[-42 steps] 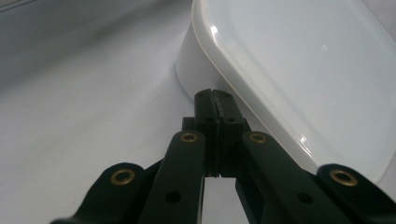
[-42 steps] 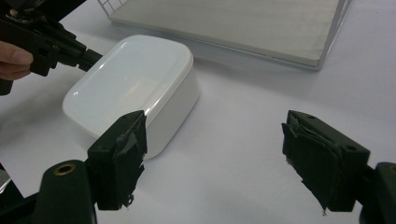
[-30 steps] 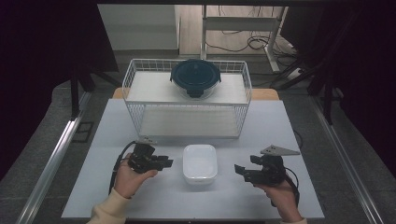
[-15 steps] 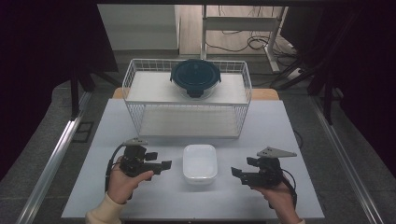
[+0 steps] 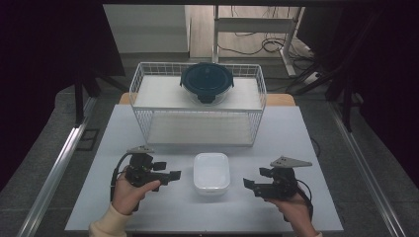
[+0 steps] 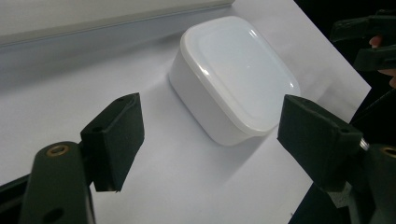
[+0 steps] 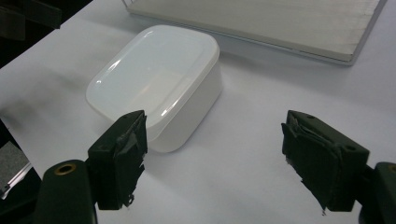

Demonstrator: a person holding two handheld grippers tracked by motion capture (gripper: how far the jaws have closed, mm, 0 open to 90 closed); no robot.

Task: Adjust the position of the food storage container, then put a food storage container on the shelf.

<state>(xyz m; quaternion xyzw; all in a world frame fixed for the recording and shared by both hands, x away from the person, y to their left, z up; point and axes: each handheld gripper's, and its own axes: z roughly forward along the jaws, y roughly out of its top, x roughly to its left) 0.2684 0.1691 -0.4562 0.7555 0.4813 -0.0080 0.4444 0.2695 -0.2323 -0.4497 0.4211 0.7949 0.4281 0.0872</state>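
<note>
A white lidded rectangular container lies on the table between my two grippers. My left gripper points at its left side from a short gap away. Its jaws have just been opening, and they stand open with nothing between them. In the left gripper view the container lies just beyond the pads of the left gripper. My right gripper faces the container's right side, open and empty. In the right gripper view the container sits ahead and to the left of the right gripper.
A white wire basket stands at the back of the table, with a round dark-blue lidded container in it. The left gripper view catches the other gripper at the top right. The table's white top reaches past both hands.
The left hand has drawn slightly back toward the table's front edge, and its jaws look wider apart. The right hand and the white container have stayed put.
</note>
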